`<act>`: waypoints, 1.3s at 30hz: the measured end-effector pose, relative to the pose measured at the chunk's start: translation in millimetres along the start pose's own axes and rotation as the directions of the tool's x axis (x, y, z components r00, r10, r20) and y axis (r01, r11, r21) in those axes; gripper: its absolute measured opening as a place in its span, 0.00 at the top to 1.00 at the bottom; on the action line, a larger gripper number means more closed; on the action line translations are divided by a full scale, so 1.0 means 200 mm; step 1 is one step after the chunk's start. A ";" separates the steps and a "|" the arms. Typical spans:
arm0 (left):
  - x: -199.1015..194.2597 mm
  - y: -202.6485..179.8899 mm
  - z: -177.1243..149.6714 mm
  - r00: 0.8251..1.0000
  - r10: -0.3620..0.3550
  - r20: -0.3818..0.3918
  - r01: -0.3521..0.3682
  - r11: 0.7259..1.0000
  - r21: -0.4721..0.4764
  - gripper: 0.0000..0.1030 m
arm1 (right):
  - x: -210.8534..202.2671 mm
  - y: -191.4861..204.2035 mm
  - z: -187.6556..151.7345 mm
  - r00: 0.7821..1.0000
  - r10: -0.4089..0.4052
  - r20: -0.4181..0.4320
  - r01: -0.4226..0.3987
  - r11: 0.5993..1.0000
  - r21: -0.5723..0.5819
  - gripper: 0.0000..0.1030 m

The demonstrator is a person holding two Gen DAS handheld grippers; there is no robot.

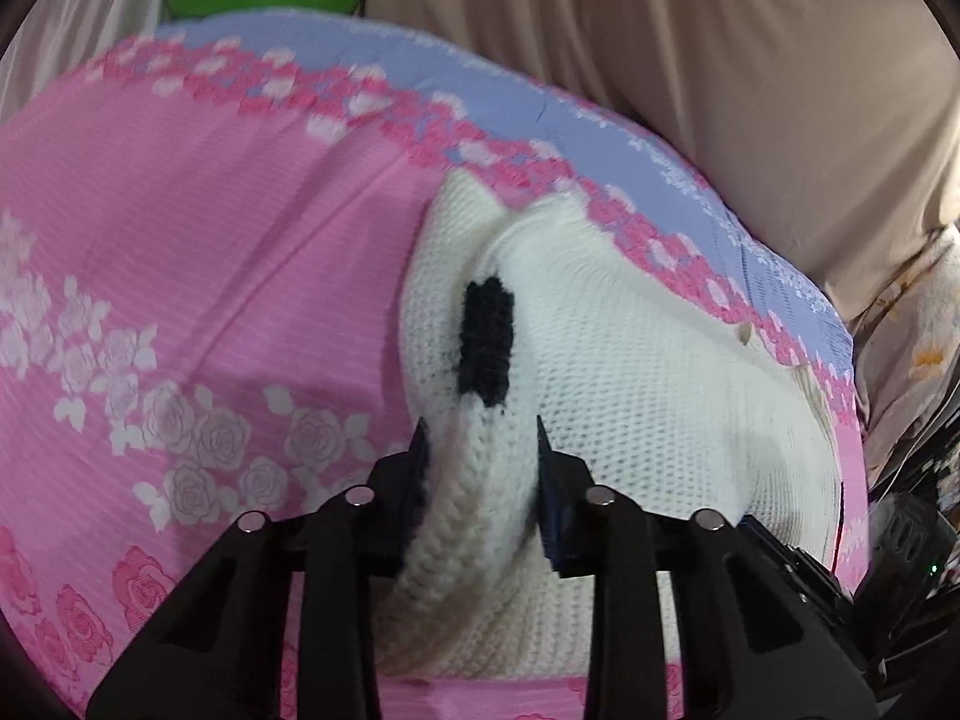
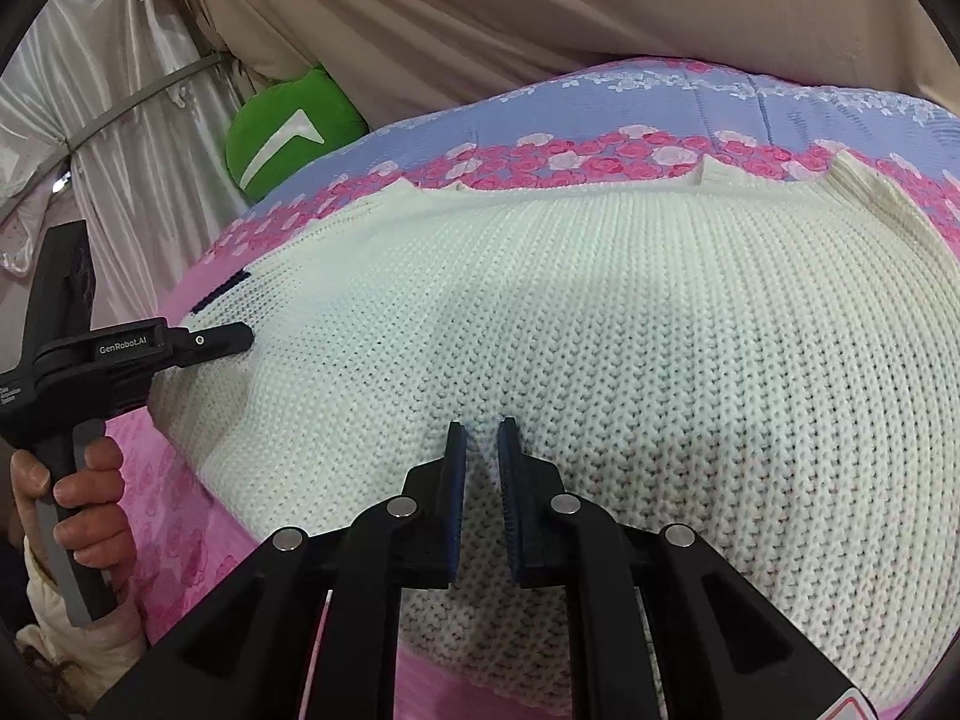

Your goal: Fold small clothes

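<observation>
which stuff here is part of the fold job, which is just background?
In the job:
- white knit sweater
- left tongs, a rolled edge of the sweater between them
- right tongs, over the sweater

Just there:
- pink floral bedsheet
- green cushion
- beige curtain

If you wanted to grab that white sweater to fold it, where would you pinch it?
Probably at an edge, not the flat middle. The sweater lies spread on the bedsheet, so the middle gives little to pinch. Its ribbed border is rolled up at the left side, between the left tongs; come in low from that side.
</observation>
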State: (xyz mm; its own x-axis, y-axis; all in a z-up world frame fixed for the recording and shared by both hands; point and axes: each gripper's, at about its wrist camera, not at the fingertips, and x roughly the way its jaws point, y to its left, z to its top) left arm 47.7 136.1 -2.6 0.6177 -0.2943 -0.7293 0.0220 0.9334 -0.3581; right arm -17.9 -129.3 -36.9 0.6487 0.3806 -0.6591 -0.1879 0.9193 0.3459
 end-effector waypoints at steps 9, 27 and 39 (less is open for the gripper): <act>-0.23 -0.62 0.00 0.984 -0.138 0.111 0.103 0.956 0.276 0.77 | -0.09 -0.07 -0.03 0.998 0.063 0.007 -0.064 0.996 0.056 0.88; 0.26 -1.49 -0.52 0.991 -0.107 -0.081 0.134 0.799 0.586 0.60 | -0.74 -0.66 -0.29 0.977 -0.158 0.145 0.108 0.945 0.309 0.76; -0.17 -1.05 -0.45 0.991 -0.135 -0.010 0.121 0.851 0.512 0.17 | -0.72 -0.65 0.04 0.976 0.026 0.216 -0.084 0.961 0.264 0.40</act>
State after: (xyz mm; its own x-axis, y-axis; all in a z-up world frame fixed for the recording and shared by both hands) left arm -48.3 -67.7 44.5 0.6008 -0.4195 -0.6805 0.4956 0.8634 -0.0946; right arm -80.9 -305.4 18.5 0.7874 0.3739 -0.4902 -0.0407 0.8249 0.5638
